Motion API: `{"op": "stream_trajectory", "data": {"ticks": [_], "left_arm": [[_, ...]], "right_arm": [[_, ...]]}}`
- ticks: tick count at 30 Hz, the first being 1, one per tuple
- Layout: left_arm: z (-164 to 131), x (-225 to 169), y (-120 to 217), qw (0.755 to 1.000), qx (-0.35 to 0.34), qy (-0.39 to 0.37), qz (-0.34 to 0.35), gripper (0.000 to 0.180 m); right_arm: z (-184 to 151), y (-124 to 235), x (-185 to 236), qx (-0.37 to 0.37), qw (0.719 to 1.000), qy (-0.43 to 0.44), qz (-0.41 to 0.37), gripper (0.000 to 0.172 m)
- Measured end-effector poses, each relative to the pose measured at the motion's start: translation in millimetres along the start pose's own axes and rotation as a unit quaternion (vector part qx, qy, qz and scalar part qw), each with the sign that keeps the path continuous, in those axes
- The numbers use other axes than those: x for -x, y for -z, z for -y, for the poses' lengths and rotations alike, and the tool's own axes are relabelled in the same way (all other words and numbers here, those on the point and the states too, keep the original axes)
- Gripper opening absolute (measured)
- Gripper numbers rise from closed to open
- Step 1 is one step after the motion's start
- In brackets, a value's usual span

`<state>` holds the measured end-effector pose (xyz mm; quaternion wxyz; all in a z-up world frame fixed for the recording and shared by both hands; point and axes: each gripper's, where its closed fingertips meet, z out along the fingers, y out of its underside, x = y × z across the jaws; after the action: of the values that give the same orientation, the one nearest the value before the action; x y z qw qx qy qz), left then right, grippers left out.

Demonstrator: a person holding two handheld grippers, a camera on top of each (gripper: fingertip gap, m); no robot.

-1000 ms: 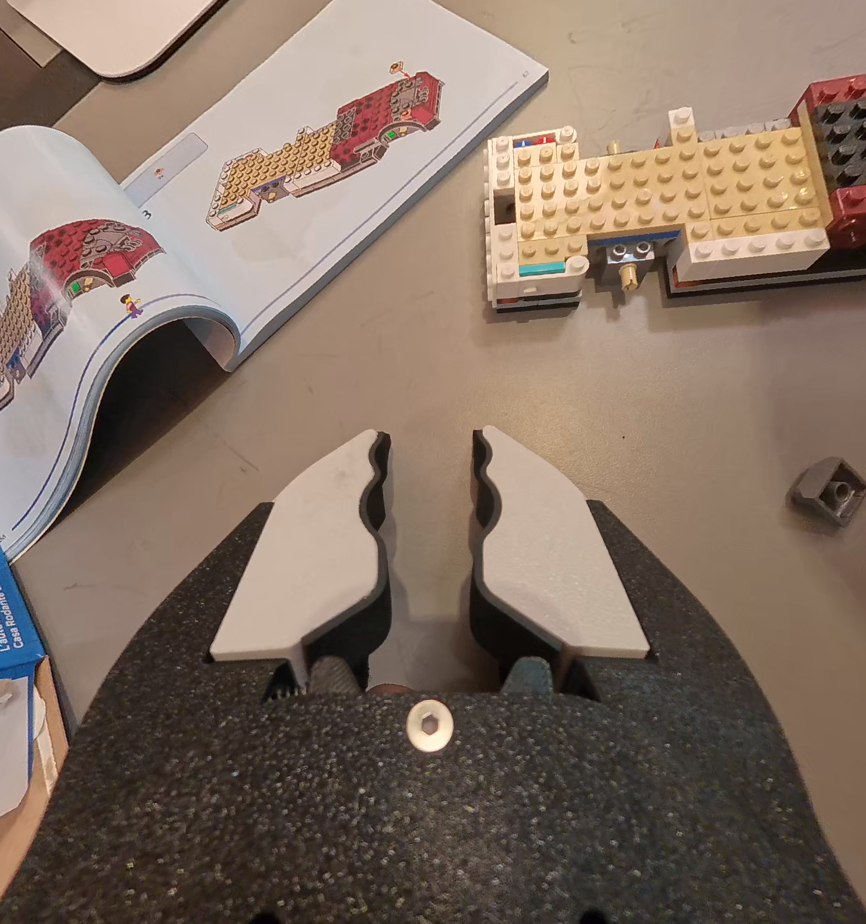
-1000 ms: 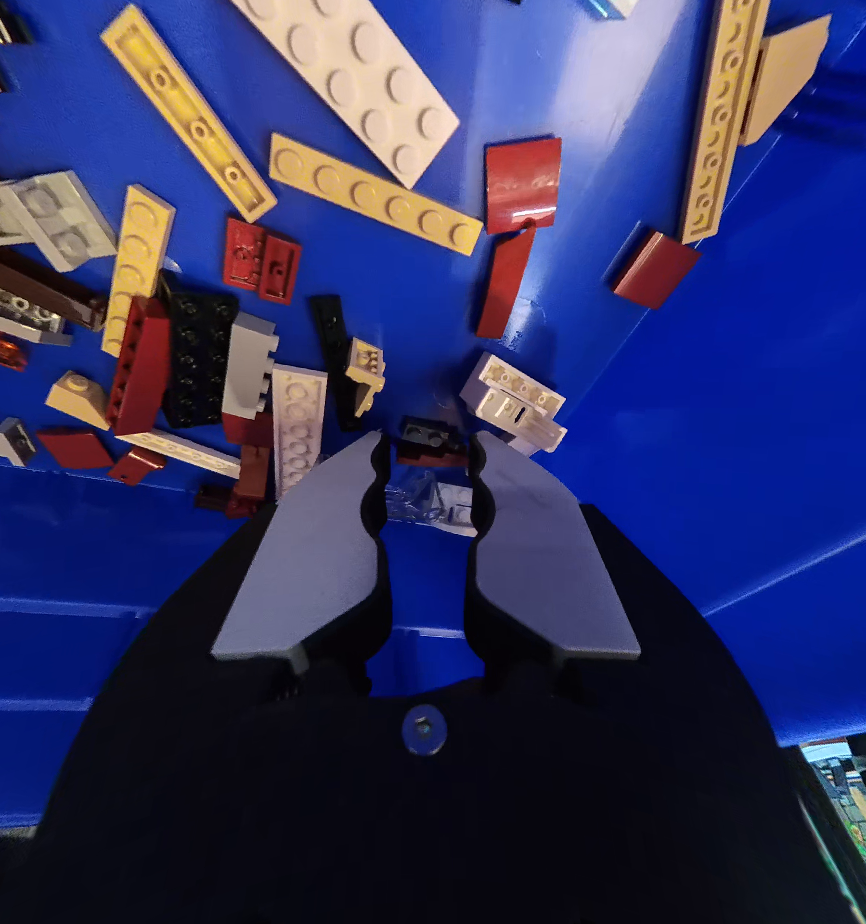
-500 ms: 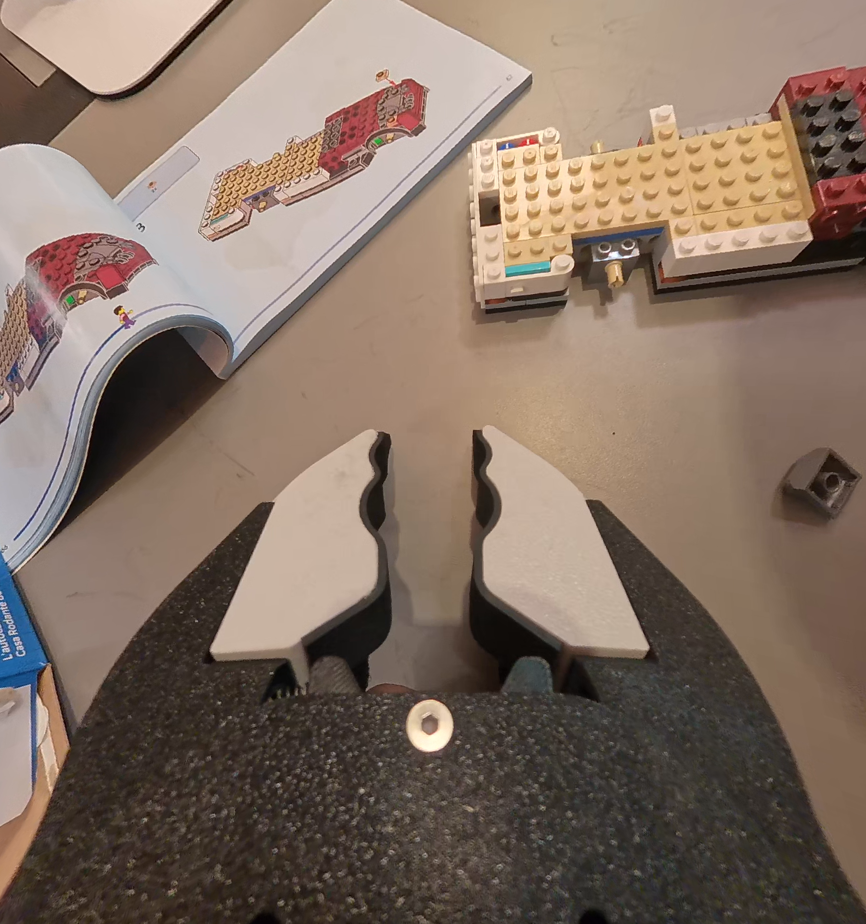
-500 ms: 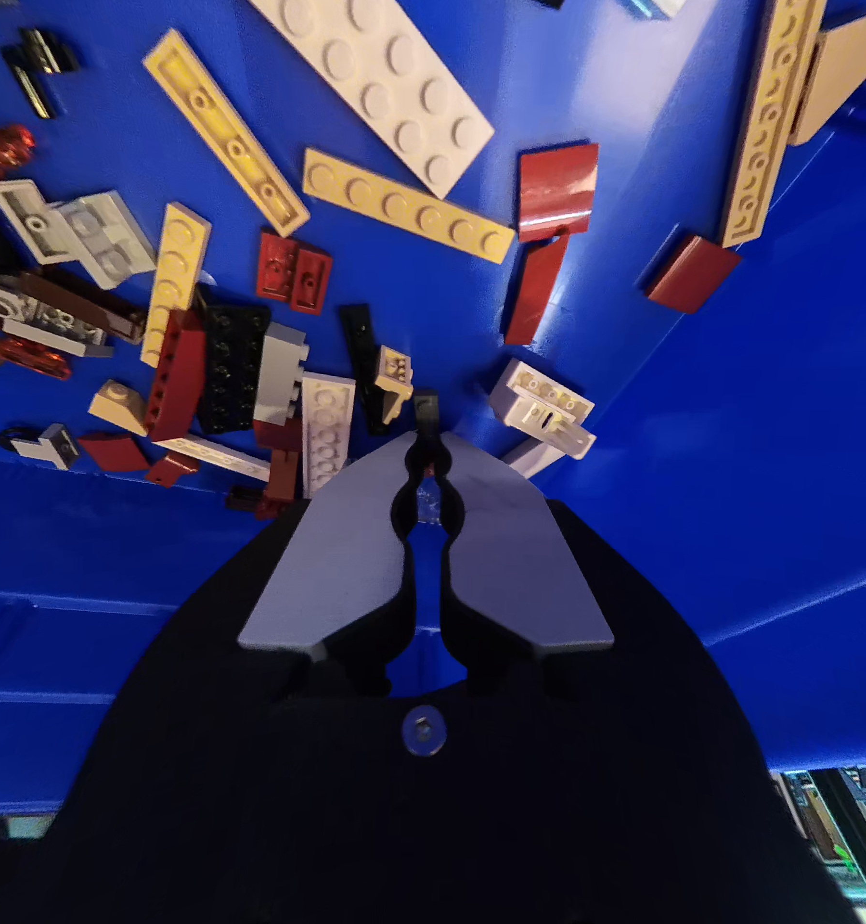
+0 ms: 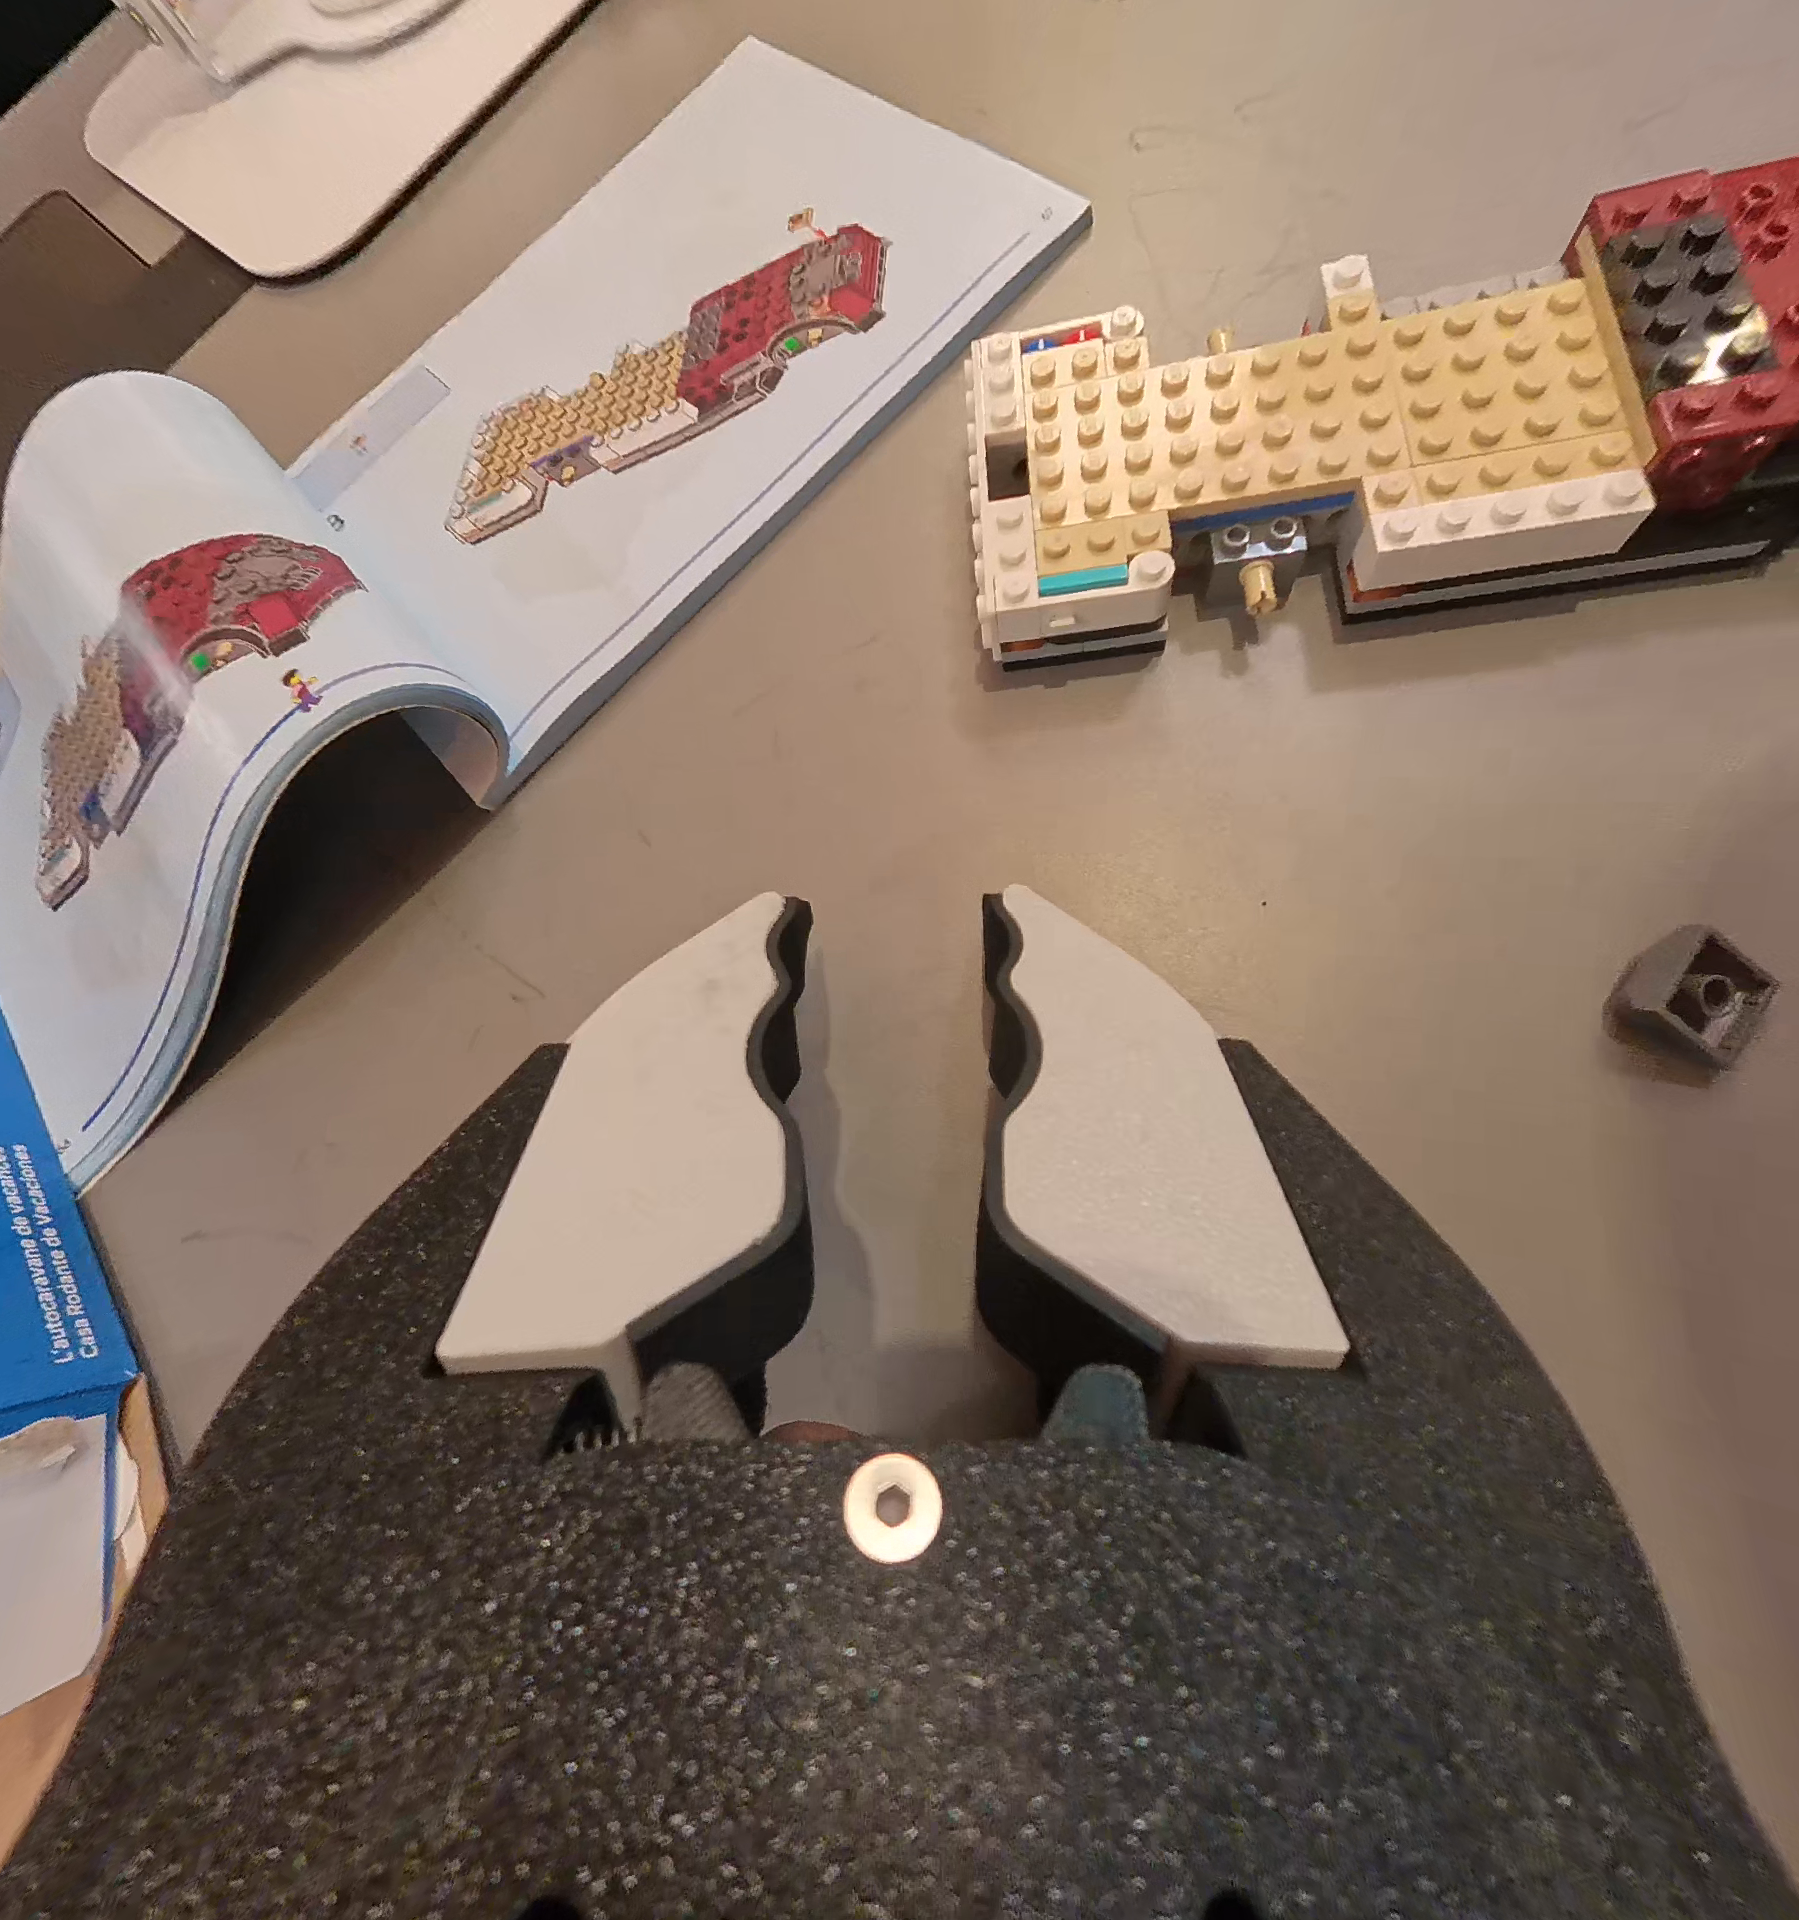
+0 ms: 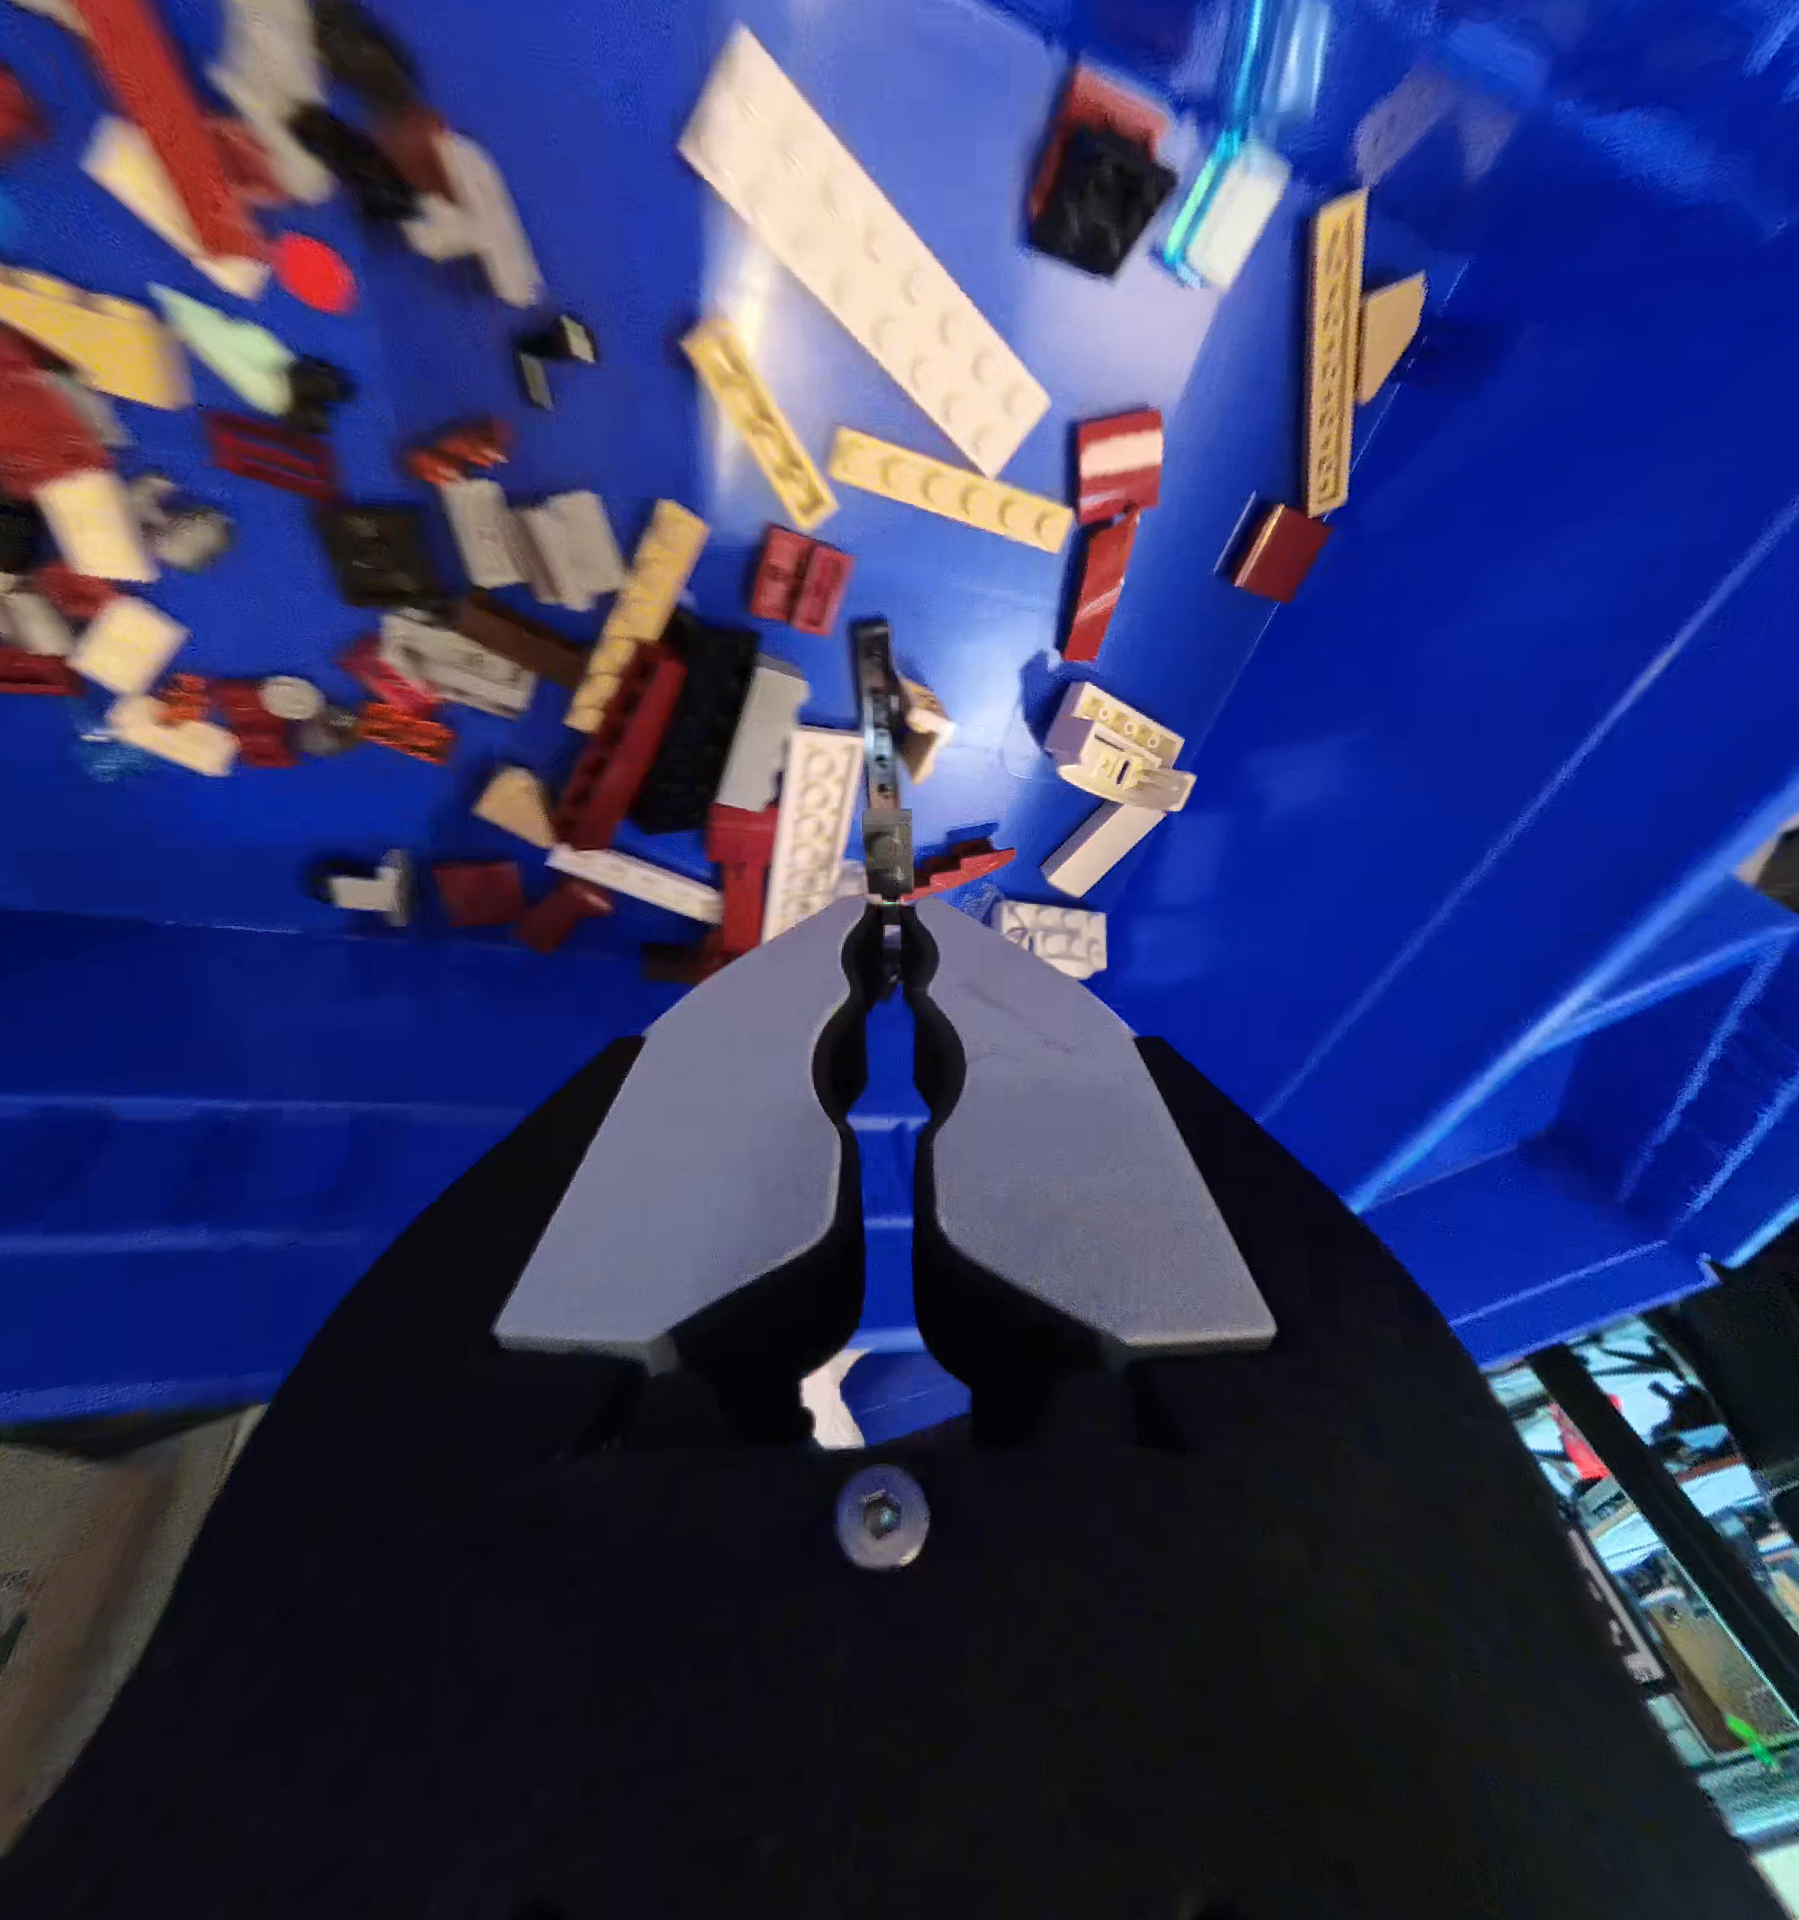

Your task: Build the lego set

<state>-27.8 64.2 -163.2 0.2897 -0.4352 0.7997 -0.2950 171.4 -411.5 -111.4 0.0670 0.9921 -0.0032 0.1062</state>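
My left gripper (image 5: 896, 909) is open and empty above the grey table (image 5: 978, 790). Ahead and to the right lies a partly built brick model (image 5: 1321, 457), tan on top with white sides and a dark red and black end. My right gripper (image 6: 887, 912) is over a blue bin (image 6: 1497, 727) of loose bricks. It is shut on a small dark grey brick (image 6: 887, 847), which sticks out past the fingertips and hangs above the bricks on the bin floor.
An open instruction booklet (image 5: 521, 447) lies at the left, a blue box (image 5: 12, 1247) at the left edge. A loose grey slope brick (image 5: 1690, 997) lies at the right. The bin holds several tan, white, dark red and black pieces (image 6: 864, 281).
My right gripper closed on the small dark brick at the bin floor and lifted it; the bin now looks farther away. My left gripper stayed open and drifted slightly.
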Motion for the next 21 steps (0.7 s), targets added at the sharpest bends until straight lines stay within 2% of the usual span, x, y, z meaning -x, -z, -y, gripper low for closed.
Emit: {"op": "stream_trajectory", "data": {"ticks": [4,9,15,21], "left_arm": [[7,2,8,0.999,-0.035,-0.006,0.013,0.033],[9,-3,19,0.998,-0.06,-0.026,0.027,0.033],[6,-15,31,0.995,-0.073,-0.055,0.038,0.033],[-1,-29,38,0.993,-0.071,-0.089,0.039,0.033]], "right_arm": [[30,45,45,-0.05,0.998,0.026,-0.034,0.004],[98,73,121,-0.149,0.987,0.052,-0.027,0.003],[189,54,205,-0.26,0.964,0.037,0.052,0.003],[239,31,225,-0.297,0.95,-0.025,0.091,0.003]]}}
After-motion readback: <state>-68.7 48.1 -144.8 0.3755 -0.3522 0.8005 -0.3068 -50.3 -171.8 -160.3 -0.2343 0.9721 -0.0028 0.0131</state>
